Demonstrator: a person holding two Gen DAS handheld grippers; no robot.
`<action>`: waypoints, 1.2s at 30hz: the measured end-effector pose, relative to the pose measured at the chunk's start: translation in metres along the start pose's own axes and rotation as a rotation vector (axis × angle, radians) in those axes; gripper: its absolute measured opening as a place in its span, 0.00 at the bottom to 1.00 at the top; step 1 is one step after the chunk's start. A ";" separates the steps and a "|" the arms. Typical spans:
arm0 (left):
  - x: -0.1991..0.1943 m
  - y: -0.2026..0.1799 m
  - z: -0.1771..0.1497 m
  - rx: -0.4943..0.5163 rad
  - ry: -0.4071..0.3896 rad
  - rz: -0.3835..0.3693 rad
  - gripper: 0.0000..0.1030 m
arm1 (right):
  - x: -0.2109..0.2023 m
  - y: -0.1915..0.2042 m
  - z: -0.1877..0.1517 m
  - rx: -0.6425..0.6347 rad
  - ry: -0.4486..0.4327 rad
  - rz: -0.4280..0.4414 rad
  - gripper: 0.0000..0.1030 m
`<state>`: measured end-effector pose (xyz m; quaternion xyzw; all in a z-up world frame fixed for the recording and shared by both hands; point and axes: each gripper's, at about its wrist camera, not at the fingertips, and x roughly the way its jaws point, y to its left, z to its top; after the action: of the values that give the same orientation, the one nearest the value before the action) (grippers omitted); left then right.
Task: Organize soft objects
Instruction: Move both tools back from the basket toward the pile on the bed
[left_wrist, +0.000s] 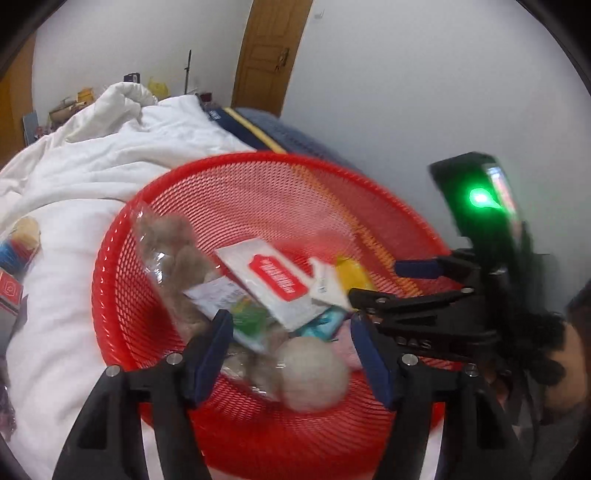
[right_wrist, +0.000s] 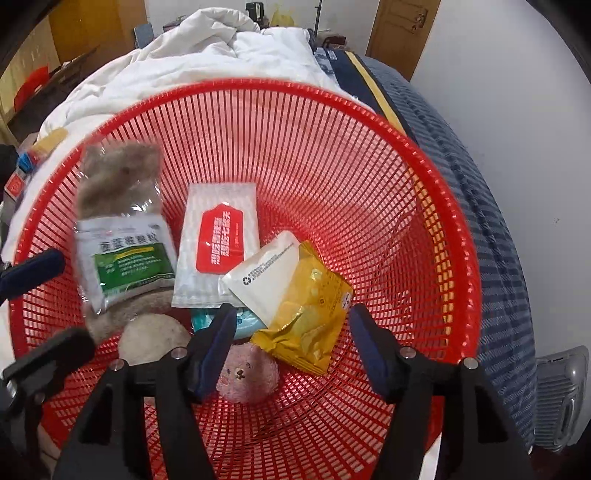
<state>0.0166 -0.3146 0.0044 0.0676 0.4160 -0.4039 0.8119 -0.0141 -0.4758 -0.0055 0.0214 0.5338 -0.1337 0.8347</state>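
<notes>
A red mesh basket (left_wrist: 258, 177) (right_wrist: 436, 206) sits on the bed and holds soft items: a bagged brown plush (right_wrist: 114, 177) (left_wrist: 173, 251), a green-and-white packet (right_wrist: 125, 254), a white pack with a red label (right_wrist: 218, 243) (left_wrist: 273, 280), a white sachet (right_wrist: 262, 273), a yellow packet (right_wrist: 310, 317), a pink plush (right_wrist: 247, 373) and a pale round plush (left_wrist: 314, 373) (right_wrist: 151, 336). My left gripper (left_wrist: 291, 343) is open over the basket above the round plush. My right gripper (right_wrist: 291, 339) is open over the yellow packet, and also shows in the left wrist view (left_wrist: 373, 280).
A crumpled white duvet (left_wrist: 103, 147) (right_wrist: 207, 44) covers the bed behind and left of the basket. A blue striped mattress edge (right_wrist: 480, 192) runs along the right by a white wall. Small boxes (left_wrist: 11, 273) lie on the bed at far left. A wooden door (left_wrist: 266, 55) stands behind.
</notes>
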 end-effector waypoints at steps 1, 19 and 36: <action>-0.006 0.000 -0.002 -0.006 -0.017 -0.018 0.67 | -0.002 0.001 0.000 0.000 -0.005 0.003 0.61; -0.124 0.099 -0.034 -0.179 -0.193 0.130 0.67 | -0.021 0.033 0.012 -0.031 -0.068 0.031 0.63; -0.154 0.211 -0.115 -0.522 -0.240 0.267 0.67 | -0.099 0.091 0.016 -0.080 -0.303 0.196 0.63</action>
<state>0.0446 -0.0309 -0.0047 -0.1372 0.3941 -0.1784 0.8911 -0.0163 -0.3708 0.0808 0.0196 0.4021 -0.0322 0.9148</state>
